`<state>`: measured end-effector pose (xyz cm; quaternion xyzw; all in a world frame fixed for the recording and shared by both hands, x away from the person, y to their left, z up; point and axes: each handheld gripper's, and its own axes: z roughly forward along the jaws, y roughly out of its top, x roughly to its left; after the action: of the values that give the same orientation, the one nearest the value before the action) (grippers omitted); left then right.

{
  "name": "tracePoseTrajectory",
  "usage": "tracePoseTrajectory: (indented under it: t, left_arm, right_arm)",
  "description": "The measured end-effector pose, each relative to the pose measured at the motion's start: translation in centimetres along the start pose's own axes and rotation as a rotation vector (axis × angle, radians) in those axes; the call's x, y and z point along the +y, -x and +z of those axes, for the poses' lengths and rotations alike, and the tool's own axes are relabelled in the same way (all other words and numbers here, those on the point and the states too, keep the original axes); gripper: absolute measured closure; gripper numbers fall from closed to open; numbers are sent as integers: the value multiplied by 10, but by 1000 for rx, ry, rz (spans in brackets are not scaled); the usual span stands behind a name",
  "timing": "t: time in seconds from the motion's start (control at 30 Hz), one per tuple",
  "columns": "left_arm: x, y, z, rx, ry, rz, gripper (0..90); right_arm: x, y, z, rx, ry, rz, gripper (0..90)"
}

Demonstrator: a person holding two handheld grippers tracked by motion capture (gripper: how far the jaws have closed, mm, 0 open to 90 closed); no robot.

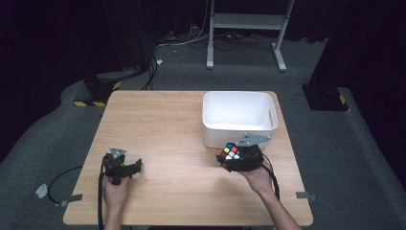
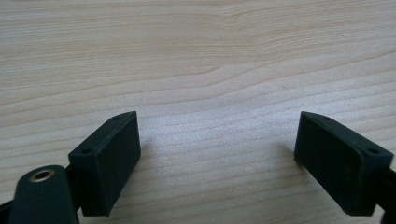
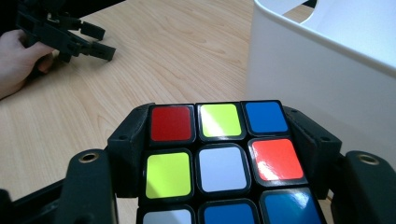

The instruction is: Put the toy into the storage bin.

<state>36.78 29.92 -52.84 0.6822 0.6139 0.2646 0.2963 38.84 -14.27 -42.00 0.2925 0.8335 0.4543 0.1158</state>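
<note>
Jaws of the right gripper (image 3: 219, 154) clamp two opposite faces of the Rubik's cube (image 3: 219, 161) beside the white bin (image 1: 239, 117) above the worktop (image 1: 158, 124) (rigid, light, glossy, likely slippery; flat-face grip suits), left gripper (image 2: 217, 154) jaws apart, empty.

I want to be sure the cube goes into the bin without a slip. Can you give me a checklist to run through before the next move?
1. Grip: the right gripper has its fingers pressed on both sides of the puzzle cube: ok.
2. Cube off the table: it looks lifted in the high view, but the gap beneath is hidden: cannot tell.
3. White bin looks empty inside, with room for the cube: ok.
4. Cube above the bin's near wall: in the right gripper view the rim stands higher than the cube: not ok.
5. Left gripper open, holding nothing, well away from the bin: ok.
</note>
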Motion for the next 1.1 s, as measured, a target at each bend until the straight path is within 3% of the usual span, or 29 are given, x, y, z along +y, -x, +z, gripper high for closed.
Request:
tracePoseTrajectory:
  t: [0.4, 0.8, 1.1]
  left_arm:
    - [0, 0, 0, 0, 0, 0, 146]
    - [0, 0, 0, -1, 2, -1, 145]
    - [0, 0, 0, -1, 2, 0, 146]
  right_arm:
    - [12, 8, -14, 24, 7, 20, 334]
    - [28, 13, -26, 0, 24, -3, 334]
    - [41, 19, -33, 10, 32, -4, 335]
